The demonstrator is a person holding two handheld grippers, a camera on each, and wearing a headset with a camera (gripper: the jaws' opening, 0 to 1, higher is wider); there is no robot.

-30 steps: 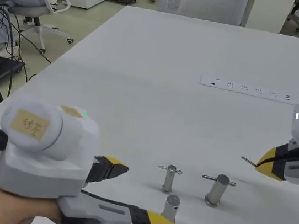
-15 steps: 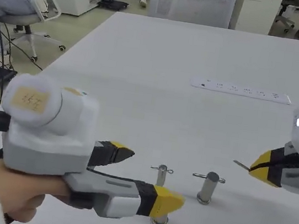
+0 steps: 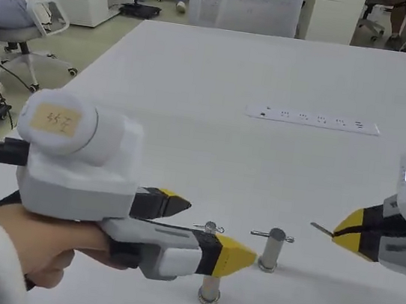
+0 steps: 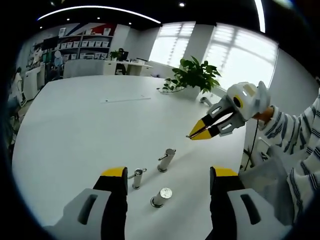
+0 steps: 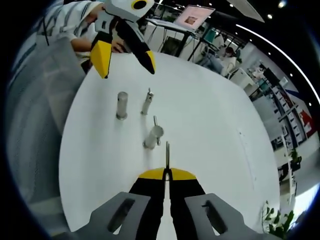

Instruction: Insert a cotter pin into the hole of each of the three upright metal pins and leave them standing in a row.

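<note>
Three upright metal pins stand close together on the white table. The far pin and the middle pin each carry a cotter pin through the top. The near pin is bare. My left gripper is open, and the bare pin stands between its jaws, untouched. My right gripper hovers to the right of the pins, shut on a cotter pin that points at them.
A white power strip lies further back on the table. A potted plant stands near the table's far side. A grey chair is at the far edge. Office chairs and cables fill the floor at left.
My left gripper has moved forward, so its open jaws now stand beside the bare pin. The right gripper still holds its cotter pin, at about the same spot. The head camera has shifted.
</note>
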